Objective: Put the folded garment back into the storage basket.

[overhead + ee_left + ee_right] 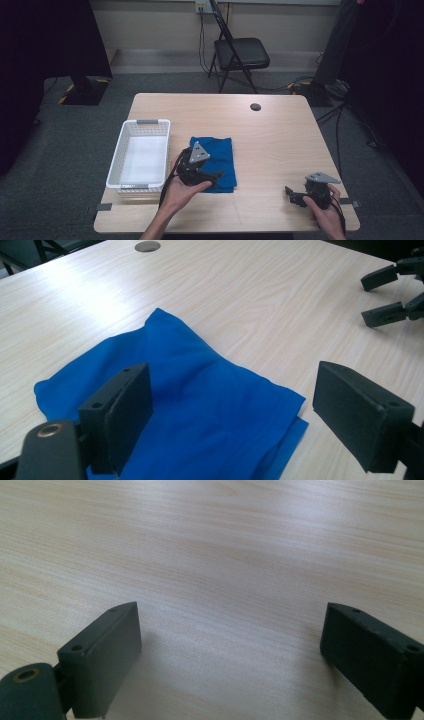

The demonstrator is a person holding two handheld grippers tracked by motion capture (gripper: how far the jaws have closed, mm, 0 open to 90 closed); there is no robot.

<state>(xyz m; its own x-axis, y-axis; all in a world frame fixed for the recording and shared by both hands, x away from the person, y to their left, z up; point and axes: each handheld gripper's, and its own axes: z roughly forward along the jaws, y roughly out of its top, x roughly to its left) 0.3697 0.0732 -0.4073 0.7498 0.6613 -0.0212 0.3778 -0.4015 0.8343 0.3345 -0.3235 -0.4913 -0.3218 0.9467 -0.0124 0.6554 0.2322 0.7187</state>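
Note:
A folded blue cloth (219,154) lies on the wooden table (280,135) just right of a white basket. My left gripper (212,176) hovers over the cloth's near left part, jaws wide open and nothing between them. In the left gripper view the cloth (200,405) spreads under and beyond the two black jaws, and my left gripper (232,415) stands above it. My right gripper (292,195) rests near the table's front right corner, open and pointing left. In the right gripper view my right gripper (230,655) has bare wood between its jaws.
An empty white plastic basket (141,155) stands at the table's left side. A small dark round disc (255,106) sits in the table's far part. A black folding chair (239,52) stands on the floor behind the table. The other gripper's jaws (390,295) show at the left gripper view's right edge.

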